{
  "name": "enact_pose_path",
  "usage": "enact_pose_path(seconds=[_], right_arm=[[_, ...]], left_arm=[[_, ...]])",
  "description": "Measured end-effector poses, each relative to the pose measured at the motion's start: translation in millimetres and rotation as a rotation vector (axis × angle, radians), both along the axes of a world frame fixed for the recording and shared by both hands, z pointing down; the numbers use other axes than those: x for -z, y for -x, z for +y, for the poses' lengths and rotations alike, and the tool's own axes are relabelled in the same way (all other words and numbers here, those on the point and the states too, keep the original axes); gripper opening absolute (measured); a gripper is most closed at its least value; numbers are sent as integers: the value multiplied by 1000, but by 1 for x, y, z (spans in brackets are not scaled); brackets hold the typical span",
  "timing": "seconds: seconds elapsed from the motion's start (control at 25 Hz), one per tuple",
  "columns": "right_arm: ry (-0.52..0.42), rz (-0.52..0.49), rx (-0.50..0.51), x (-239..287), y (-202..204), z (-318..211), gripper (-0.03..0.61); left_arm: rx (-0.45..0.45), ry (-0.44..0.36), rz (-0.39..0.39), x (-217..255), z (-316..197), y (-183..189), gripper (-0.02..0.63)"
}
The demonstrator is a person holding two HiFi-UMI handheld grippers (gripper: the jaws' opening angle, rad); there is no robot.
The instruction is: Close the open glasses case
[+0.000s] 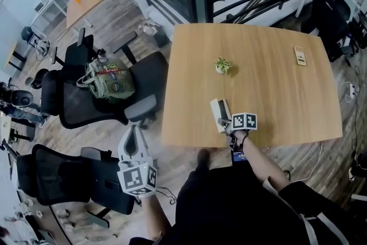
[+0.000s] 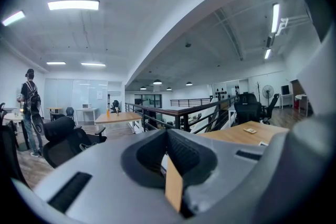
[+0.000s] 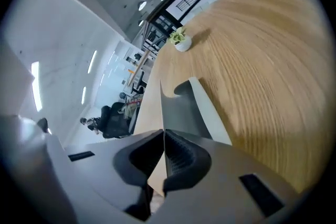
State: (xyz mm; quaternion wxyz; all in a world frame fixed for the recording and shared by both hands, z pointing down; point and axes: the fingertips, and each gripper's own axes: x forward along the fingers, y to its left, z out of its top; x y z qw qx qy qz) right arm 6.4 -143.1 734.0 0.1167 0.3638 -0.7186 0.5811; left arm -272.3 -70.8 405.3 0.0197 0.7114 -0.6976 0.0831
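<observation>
The glasses case (image 1: 219, 112), white outside and grey inside, lies open near the front edge of the wooden table (image 1: 269, 89). My right gripper (image 1: 226, 124) is at its near end, shut. In the right gripper view the jaws (image 3: 164, 134) pinch a thin flap of the case (image 3: 181, 110) seen edge-on, and the grey lining and white rim run away from them. That view is rolled sideways. My left gripper (image 1: 133, 131) hangs off the table's left, over the floor, and in its own view it (image 2: 167, 135) is shut with nothing held, pointing almost level.
A small potted plant (image 1: 222, 65) stands mid-table and a flat remote-like thing (image 1: 300, 55) lies at the far right. Two black office chairs (image 1: 69, 181) stand left of the table; one holds a green bag (image 1: 110, 81). A railing runs behind. A person (image 2: 29, 107) stands far off.
</observation>
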Motion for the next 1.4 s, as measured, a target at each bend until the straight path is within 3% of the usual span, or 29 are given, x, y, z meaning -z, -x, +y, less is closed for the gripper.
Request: enact_pose_path(seconds=[0.16,0.44,0.68,0.8,0.88,1.0,1.12,1.4], right_arm=[[48,-105,-41,-1,-14,-1,25],[3,-43,-14,-1,-16,-2,29],[-114,239,41,-4,-37,-7,75],[-239,499,137,-3,-47,-11,96],[-339,681,235,-5,-51,-11,65],[-437,803,362,-7,-44,-7,18],[-474,830,395,-8,-43,-7,15],[-388,701,407,-16,-47,-11,15]], left_arm=[[-6,3,0,0,-2,-2,0],[-18,12,3,-3,-6,-7,1],[-16,14,14,-3,-9,-4,0],[-21,17,16,-5,-11,-7,0],[-27,19,17,-6,-12,-10,0],[-31,21,21,-6,-14,-12,0],[-31,20,21,-6,-16,-13,0],[-30,20,23,-7,-20,-16,0]])
